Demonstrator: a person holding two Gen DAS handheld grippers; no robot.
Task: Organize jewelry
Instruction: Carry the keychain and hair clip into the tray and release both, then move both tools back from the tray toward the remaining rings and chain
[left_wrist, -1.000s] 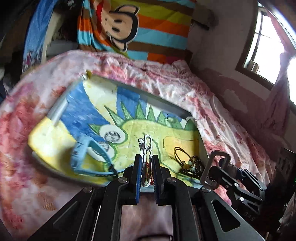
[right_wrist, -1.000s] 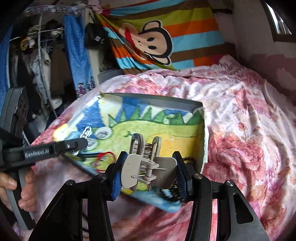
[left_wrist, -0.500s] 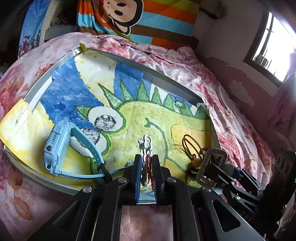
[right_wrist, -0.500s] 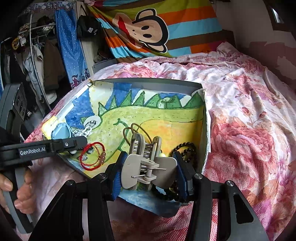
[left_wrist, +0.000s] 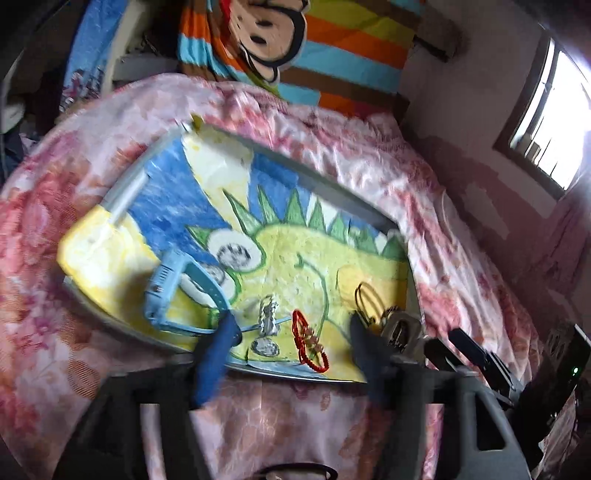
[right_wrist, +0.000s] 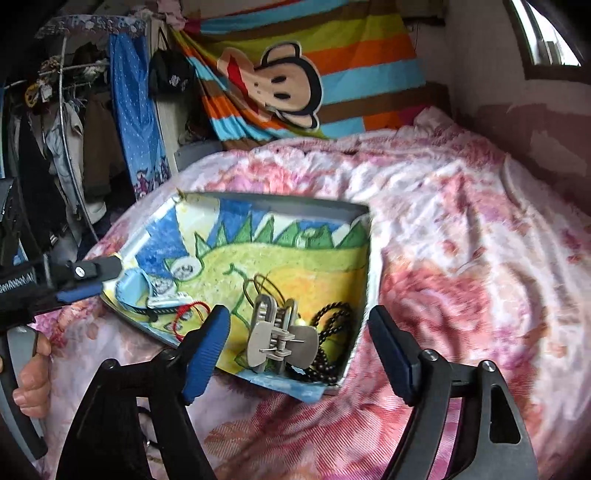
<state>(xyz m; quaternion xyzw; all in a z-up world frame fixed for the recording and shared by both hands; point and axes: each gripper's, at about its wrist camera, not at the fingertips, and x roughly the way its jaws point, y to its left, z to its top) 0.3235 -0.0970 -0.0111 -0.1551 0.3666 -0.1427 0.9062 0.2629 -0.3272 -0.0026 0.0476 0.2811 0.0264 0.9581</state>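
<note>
Both grippers are opening, neither pressing on anything. The left gripper (left_wrist: 291, 332) stands wide over the red bracelet (left_wrist: 308, 341) and silver chain (left_wrist: 267, 317), which lie on the tray (right_wrist: 347, 212) on the bed (right_wrist: 461, 229). The right gripper (right_wrist: 299, 347) spreads around the grey hair clip (right_wrist: 277, 334), resting free beside black beads (right_wrist: 328, 332). A blue watch (left_wrist: 166, 291) lies at the tray's left.

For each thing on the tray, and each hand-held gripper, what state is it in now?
Left hand-held gripper: jaws opening, holding nothing.
Right hand-held gripper: jaws opening, pads clear of the clip.
Hair clip: lying on the tray, closed.
Red bracelet: lying loose on the tray.
Silver chain: lying loose.
Blue watch: on its side, strap looped.
Black beads: piled beside the clip.
Tray: resting on the bed.
</note>
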